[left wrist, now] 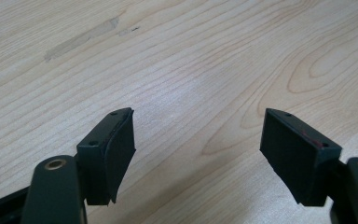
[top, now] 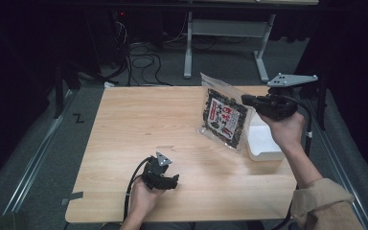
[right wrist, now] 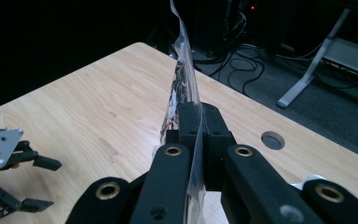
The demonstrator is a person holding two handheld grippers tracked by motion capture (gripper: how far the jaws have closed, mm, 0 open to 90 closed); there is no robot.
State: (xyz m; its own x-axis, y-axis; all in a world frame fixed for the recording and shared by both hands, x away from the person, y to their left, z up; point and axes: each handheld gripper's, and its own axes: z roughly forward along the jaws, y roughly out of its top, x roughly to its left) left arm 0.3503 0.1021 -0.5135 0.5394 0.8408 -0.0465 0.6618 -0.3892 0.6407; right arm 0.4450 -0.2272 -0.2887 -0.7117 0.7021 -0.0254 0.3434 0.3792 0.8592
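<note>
thing: clear plastic snack bag with dark contents and a red-and-white label, lifted above the bench's right edge | handling: light, limp, slippery film; pinch the flat edge seam | right hand-held gripper: clamped on its edge | left hand-held gripper: wide, empty, near the front edge

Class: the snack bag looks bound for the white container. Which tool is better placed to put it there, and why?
Right. The right tool is shut on the snack bag beside the white container; the left tool is open, farther off.
</note>
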